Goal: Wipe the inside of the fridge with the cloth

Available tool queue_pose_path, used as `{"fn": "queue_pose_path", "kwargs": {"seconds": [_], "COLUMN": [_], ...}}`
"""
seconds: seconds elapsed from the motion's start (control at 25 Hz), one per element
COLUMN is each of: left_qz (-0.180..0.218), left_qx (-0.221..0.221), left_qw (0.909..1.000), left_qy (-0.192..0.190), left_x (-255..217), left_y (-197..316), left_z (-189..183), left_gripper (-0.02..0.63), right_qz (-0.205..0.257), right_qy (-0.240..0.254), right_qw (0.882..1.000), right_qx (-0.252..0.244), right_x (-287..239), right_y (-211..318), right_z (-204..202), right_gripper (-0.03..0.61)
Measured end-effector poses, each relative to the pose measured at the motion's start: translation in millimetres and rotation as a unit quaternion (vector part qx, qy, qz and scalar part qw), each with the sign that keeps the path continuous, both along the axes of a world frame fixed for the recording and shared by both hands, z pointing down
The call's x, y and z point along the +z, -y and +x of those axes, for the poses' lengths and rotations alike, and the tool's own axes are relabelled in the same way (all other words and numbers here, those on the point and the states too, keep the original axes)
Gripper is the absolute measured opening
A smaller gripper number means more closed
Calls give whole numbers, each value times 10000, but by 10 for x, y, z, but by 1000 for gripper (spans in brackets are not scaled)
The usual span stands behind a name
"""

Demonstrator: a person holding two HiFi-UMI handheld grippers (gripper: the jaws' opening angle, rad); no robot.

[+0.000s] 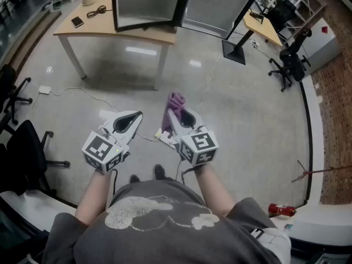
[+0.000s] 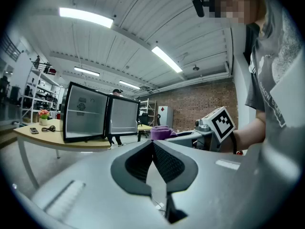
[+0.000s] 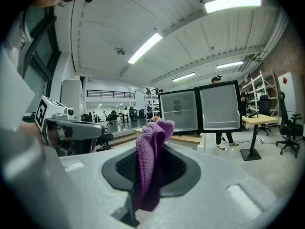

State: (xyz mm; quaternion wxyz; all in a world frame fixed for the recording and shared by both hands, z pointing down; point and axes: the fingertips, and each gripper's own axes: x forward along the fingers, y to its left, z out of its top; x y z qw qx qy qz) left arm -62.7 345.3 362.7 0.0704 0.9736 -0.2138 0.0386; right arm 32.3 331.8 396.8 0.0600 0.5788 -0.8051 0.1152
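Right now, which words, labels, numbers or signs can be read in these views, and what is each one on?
No text is legible.
Markers on left cube and right cube: black-and-white patterns, no letters.
Lettering on shirt: too blurred to read.
sticker inside fridge: too small to read.
Red sign on cabinet: too small to read.

Both forearms reach forward side by side; left gripper (image 1: 133, 117) has jaws together, right gripper (image 1: 177, 115) jaws pinch cloth (image 1: 175, 101).
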Motion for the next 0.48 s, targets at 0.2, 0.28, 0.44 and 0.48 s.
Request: {"fn": "queue_pose_path", "kwargs": {"seconds": [0.2, 0.28, 0.44, 0.48], "left_qz": [168, 153, 96, 76], "left_qx": [19, -43, -148, -156], "left_qw": [9999, 9999, 9998, 9998], "left_qy": [-1, 18, 24, 40], "left_x": [-55, -38, -4, 13], "left_y": [34, 64, 116, 123], "left_z": [106, 118, 175, 205], "left_gripper": [17, 17, 17, 17], "right_qz": [59, 67, 72, 71], "right_qy": [38, 61, 115, 124], "right_qw": [10000, 9999, 9999, 9999], "right_qx": [61, 54, 17, 20], "right_x": [71, 92, 106, 107], "right_y": [78, 105, 145, 150], "right_z": [126, 162, 255, 288], "right_gripper": [78, 78, 78, 78]}}
